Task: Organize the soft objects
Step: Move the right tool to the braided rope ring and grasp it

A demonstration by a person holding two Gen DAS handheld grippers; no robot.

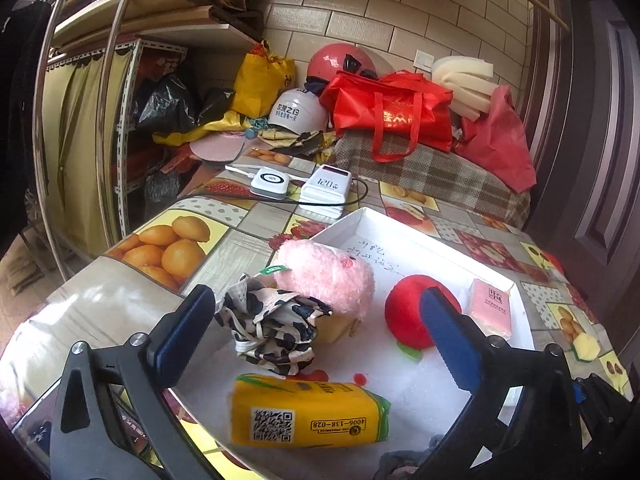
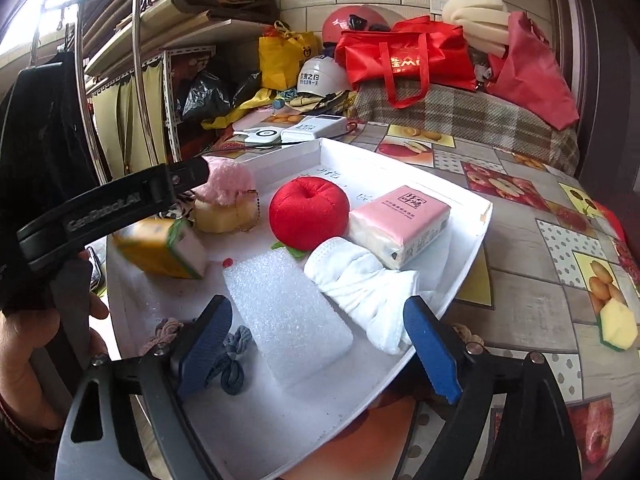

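A white tray (image 2: 472, 236) on the table holds soft things. In the right wrist view I see a red plush apple (image 2: 308, 212), a pink tissue pack (image 2: 400, 220), a white cloth (image 2: 360, 284), a white foam block (image 2: 288, 312), a yellow tissue pack (image 2: 160, 246), a pink plush on a yellow sponge (image 2: 228, 200) and a blue hair tie (image 2: 230, 364). My right gripper (image 2: 316, 352) is open over the foam block. In the left wrist view my left gripper (image 1: 316, 340) is open around a black-and-white spotted cloth (image 1: 272, 328), beside the pink plush (image 1: 328, 276), red apple (image 1: 416, 312) and yellow tissue pack (image 1: 308, 416).
Two white power banks (image 1: 300, 186) with cables lie behind the tray (image 1: 520, 320). Red bags (image 1: 396, 112), helmets (image 1: 298, 110) and foam sheets (image 1: 464, 80) pile up at the back. A metal rack (image 1: 120, 120) stands to the left. A yellow sponge (image 2: 618, 326) lies at the table's right.
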